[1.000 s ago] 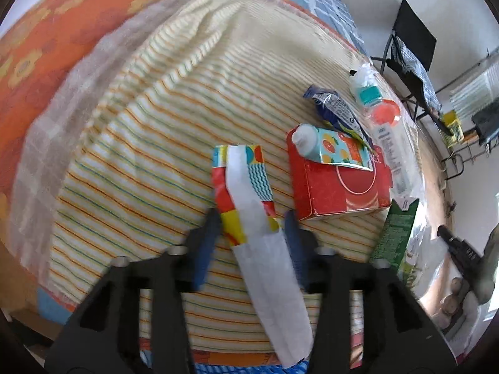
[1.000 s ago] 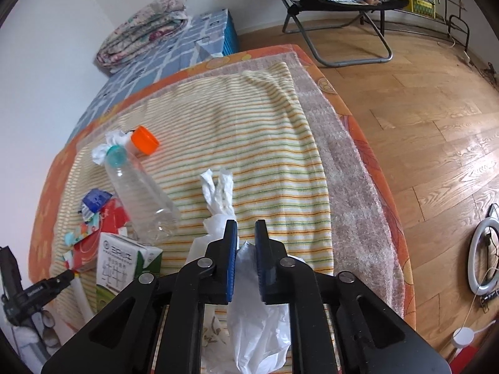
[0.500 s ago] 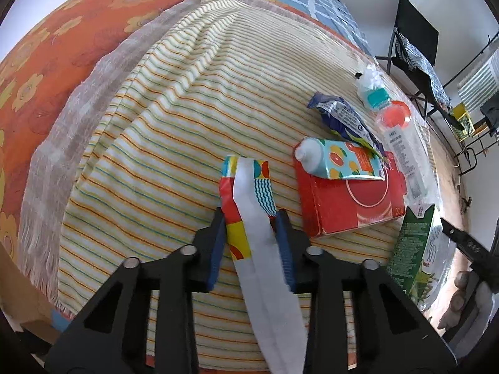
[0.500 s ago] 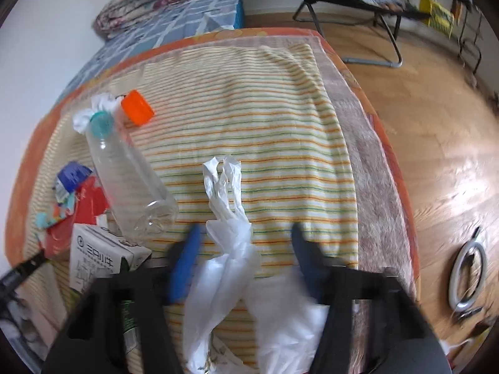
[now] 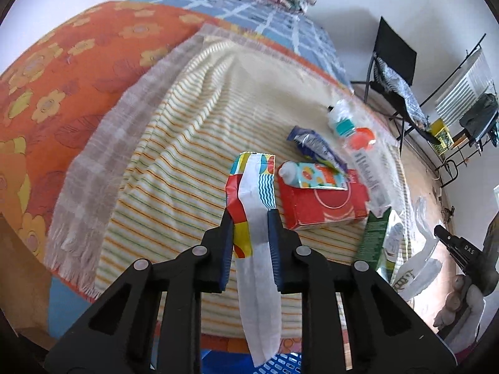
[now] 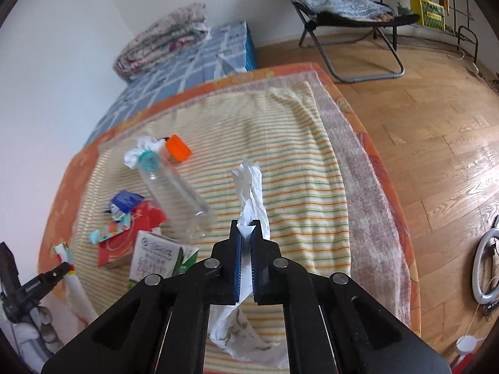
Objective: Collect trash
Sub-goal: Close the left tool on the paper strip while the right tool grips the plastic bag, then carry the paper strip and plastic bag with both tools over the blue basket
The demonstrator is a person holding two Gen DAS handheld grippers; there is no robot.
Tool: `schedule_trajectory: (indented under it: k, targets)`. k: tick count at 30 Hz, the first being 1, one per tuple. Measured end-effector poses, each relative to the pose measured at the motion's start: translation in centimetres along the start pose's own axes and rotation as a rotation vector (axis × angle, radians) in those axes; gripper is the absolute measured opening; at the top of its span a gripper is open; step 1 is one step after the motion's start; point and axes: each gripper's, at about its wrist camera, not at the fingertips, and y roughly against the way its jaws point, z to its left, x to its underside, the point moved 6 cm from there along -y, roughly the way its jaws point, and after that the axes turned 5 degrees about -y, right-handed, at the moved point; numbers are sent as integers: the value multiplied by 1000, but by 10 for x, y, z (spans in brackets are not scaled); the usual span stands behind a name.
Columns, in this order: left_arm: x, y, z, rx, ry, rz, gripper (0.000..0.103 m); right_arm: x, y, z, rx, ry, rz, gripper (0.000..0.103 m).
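Both claws grip something. Left claw, at the lower centre of the left wrist view, is closing its blue-padded jaws on a flattened multicoloured paper wrapper with a long white strip; the wrapper sits between the pads, its patterned end rising above them and its white strip hanging down below them. Right claw, at the lower centre of the right wrist view, has its jaws pressed together on a thin white plastic bag, whose twisted handles stick up past the fingertips while the crumpled body hangs beneath.

Other trash lies on a yellow striped towel spread over a bed with an orange flowered cover. Right of centre in the left wrist view are a red rectangular carton, a small flattened colourful drink carton with a white cap on top of it, a crumpled blue and silver foil wrapper just above, and a clear plastic bottle with a teal cap beside an orange bottle cap. A green and white drink carton lies near the towel's lower edge, beside the red carton.

At the right edge of the left wrist view, gloved fingers of a hand hold the other tool. A black folding chair stands on the wooden floor at the upper right.
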Motion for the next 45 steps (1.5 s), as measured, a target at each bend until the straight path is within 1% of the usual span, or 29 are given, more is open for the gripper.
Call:
schedule_trajectory:
  k: [5,8,13,19,23,27,32,38,41,45]
  targets:
    - [2,25,-12,39,-18,-44,16,6,27,7,-76,-28,-35,3]
    - [6,39,-24,61,-49,-65,15,10,49,18,-123,-12,-72,3]
    - [16,58,-41,90,-108,-91,13,15,77,31,-163,32,-130,3]
    - [27,76,-52,118,-145,-109,8,30,105,50,-248,64,-145,3]
    - [38,83,-59,137,-166,-107,8,48,121,71,-313,105,-137,3]
    - [48,90,-66,148,-196,-118,7,65,137,88,-349,164,-148,3]
    - [66,103,-73,188,-211,-121,7,94,145,108,-380,245,-130,3]
    - [83,121,-84,215,-250,-139,6,123,137,118,-374,309,-86,3]
    - [95,122,-88,223,-263,-128,6,137,131,120,-362,333,-61,3]
    - [114,120,-92,244,-272,-92,6,155,125,122,-351,358,-31,3]
